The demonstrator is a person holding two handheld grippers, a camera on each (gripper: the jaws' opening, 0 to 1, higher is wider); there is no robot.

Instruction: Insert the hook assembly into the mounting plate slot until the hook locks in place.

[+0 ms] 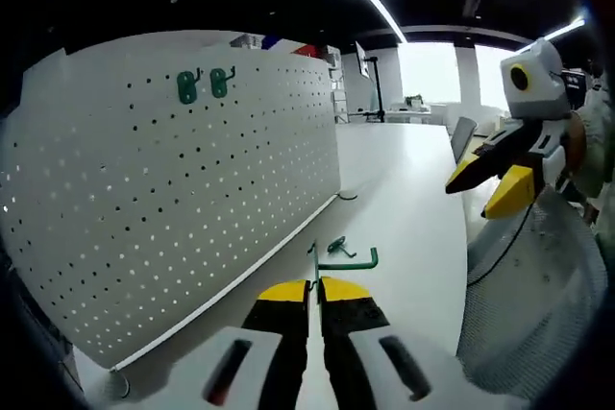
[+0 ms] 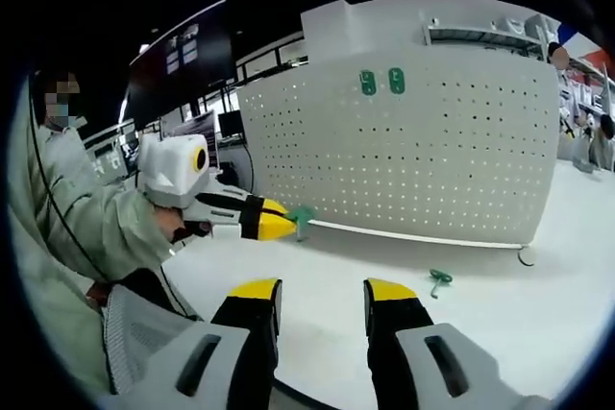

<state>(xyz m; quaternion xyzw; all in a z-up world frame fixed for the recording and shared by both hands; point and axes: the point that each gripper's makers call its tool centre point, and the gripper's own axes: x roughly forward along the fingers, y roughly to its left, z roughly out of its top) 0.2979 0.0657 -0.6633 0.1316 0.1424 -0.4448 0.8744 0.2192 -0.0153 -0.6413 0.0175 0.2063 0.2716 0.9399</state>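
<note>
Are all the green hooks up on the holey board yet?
Not yet. Two green hooks already hang high on the white pegboard. The left gripper is shut on a third green hook, lifted off the table but not at the board. A fourth hook lies loose on the white table. The right gripper is open and empty. Two hooks are left.

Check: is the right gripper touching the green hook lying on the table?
Apart. In the right gripper view the right gripper is open, and bare white table separates its jaws from the loose green hook.
</note>
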